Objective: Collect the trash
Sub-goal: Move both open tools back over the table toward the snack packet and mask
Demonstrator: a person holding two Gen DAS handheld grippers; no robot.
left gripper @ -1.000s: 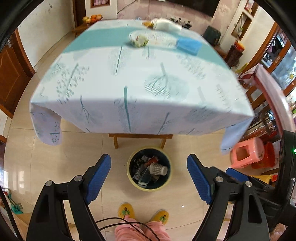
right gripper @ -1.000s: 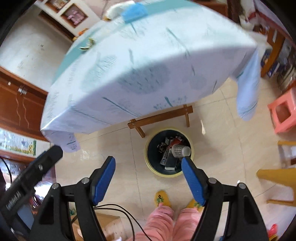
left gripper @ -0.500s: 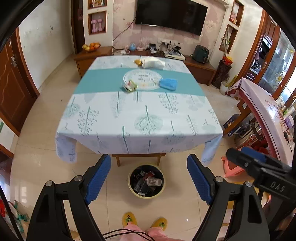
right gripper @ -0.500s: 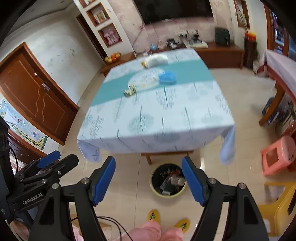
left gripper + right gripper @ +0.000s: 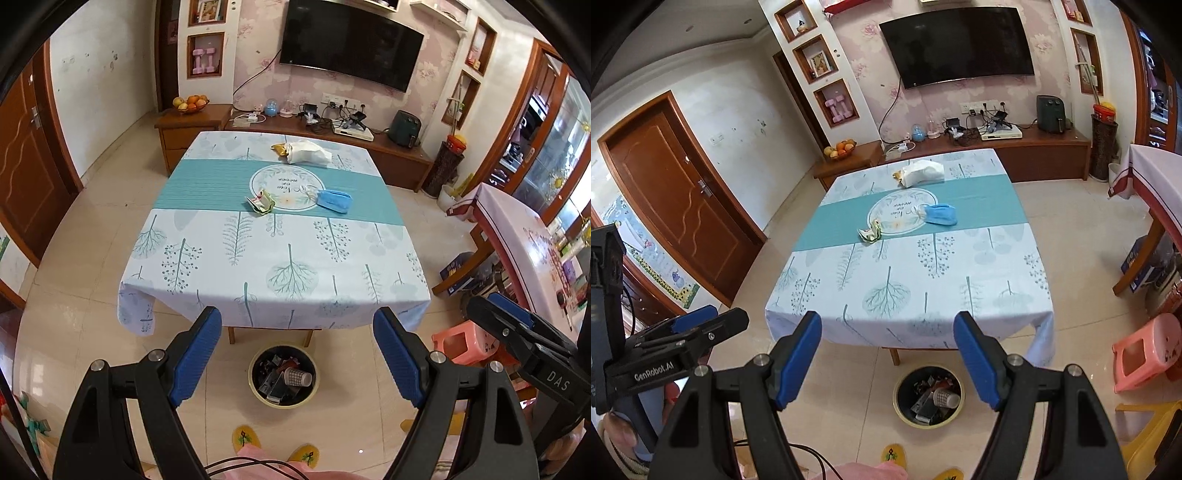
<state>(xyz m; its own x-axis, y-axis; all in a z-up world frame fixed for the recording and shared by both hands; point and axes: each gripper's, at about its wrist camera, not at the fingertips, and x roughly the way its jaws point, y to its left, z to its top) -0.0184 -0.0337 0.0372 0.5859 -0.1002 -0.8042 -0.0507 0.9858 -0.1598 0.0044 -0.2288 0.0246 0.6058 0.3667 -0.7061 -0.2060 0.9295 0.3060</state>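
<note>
A table with a tree-print cloth (image 5: pixel 273 251) stands ahead. On its teal runner lie a crumpled green wrapper (image 5: pixel 261 201), a blue face mask (image 5: pixel 334 200) and, farther back, a white paper bag (image 5: pixel 307 153) with a yellow scrap beside it. The same items show in the right wrist view: wrapper (image 5: pixel 870 231), mask (image 5: pixel 940 215), bag (image 5: pixel 922 172). A round trash bin (image 5: pixel 283 376) holding several pieces of trash stands on the floor in front of the table. My left gripper (image 5: pixel 297 356) and right gripper (image 5: pixel 887 360) are both open and empty, held well short of the table.
A pink plastic stool (image 5: pixel 1143 350) and a yellow chair (image 5: pixel 1152 424) stand on the right. A second table with a white cloth (image 5: pixel 532 251) is at the right. A wooden cabinet (image 5: pixel 997 155) lines the far wall. My slippered feet (image 5: pixel 275 443) are below.
Both grippers have risen and pulled back from over the bin; the table now appears farther away and fully in view. Both stayed open and empty.
</note>
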